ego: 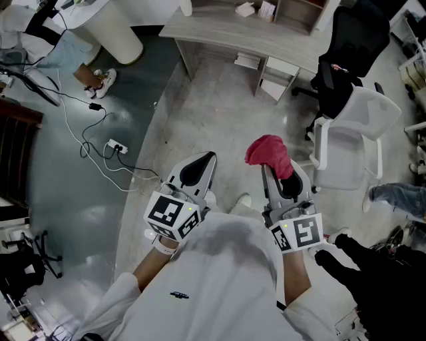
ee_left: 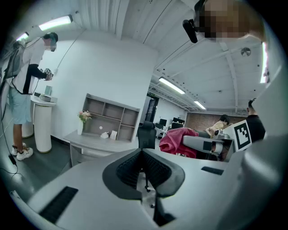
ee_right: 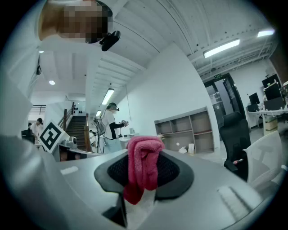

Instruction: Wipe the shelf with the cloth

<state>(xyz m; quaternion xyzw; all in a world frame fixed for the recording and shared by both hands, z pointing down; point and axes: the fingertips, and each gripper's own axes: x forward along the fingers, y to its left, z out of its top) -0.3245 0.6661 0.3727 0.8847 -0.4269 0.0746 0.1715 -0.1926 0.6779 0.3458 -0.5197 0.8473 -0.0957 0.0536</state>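
The left gripper (ego: pixel 197 166) is pinched together on nothing; the right gripper (ego: pixel 285 178) clamps the red cloth (ego: pixel 269 154), which is bunched up over its jaws; the shelf (ego: pixel 303 9) stands on a desk (ego: pixel 213 30) well ahead, untouched, so all the wiping seems left to do.

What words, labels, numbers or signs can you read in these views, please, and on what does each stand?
No readable text anywhere.
On the left tool, the left cube: square marker patterns, no words.
On the right tool, the right cube: the same.
Small dark print on the white shirt: too small to read.
Packets on the shelf: blurred.
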